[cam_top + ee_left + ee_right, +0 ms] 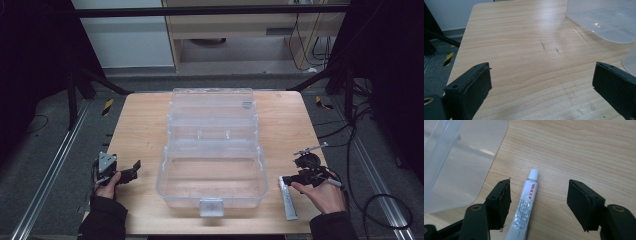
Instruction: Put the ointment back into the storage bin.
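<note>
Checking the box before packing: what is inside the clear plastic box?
The clear plastic box looks empty; its wooden table shows through. The tube lies outside, beside it.

The box [212, 160] sits at the centre of the counter [142, 125]. The tube [287, 199] lies right of the box; the right claw [282, 180] stands above the tube's cap end.

You had a light wooden table [142, 125] in front of you. A big clear plastic box [212, 170] sat in the middle of it, with its lid open toward the far side. A small white tube [288, 199] lay flat on the wood near the right edge, just beside the box. The left part of the table had a few dark scuff marks [544, 46].
</note>
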Demonstrator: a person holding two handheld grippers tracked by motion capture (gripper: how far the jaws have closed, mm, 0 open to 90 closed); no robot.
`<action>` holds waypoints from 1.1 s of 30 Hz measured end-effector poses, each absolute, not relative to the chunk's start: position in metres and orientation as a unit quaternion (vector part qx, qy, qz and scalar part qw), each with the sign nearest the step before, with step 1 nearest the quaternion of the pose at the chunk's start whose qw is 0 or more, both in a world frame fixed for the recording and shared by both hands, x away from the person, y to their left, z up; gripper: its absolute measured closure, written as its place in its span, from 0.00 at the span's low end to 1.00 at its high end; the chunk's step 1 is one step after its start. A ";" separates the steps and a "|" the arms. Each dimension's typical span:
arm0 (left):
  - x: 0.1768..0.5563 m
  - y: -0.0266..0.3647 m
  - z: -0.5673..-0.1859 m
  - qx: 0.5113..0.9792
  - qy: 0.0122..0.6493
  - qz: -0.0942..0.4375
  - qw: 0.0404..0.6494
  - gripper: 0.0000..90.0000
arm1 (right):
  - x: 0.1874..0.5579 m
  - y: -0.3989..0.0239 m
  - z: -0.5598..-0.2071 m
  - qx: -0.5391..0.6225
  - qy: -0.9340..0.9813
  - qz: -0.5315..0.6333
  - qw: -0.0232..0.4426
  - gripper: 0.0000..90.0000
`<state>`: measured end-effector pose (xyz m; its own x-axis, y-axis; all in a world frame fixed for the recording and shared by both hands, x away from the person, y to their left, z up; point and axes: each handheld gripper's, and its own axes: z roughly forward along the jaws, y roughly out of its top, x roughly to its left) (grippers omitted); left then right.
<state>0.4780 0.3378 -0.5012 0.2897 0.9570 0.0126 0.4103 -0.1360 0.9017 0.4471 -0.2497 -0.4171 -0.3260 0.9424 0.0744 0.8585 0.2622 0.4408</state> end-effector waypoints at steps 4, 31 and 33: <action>0.478 0.338 -0.501 0.682 0.502 0.322 0.424 0.02 | 0.448 -0.246 -0.421 0.572 0.791 0.193 0.097 0.43; 0.478 0.338 -0.501 0.680 0.502 0.321 0.426 0.02 | 0.455 -0.234 -0.452 0.575 0.805 0.136 0.055 0.57; 0.478 0.338 -0.501 0.680 0.503 0.322 0.425 0.02 | 0.456 -0.233 -0.452 0.575 0.805 0.136 0.052 0.59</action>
<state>0.4779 0.3380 -0.5012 0.2879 0.9576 0.0101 0.4104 -0.1329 0.9022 0.4559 -0.2331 -0.4520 -0.3323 0.9404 0.0719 0.9119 0.3009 0.2791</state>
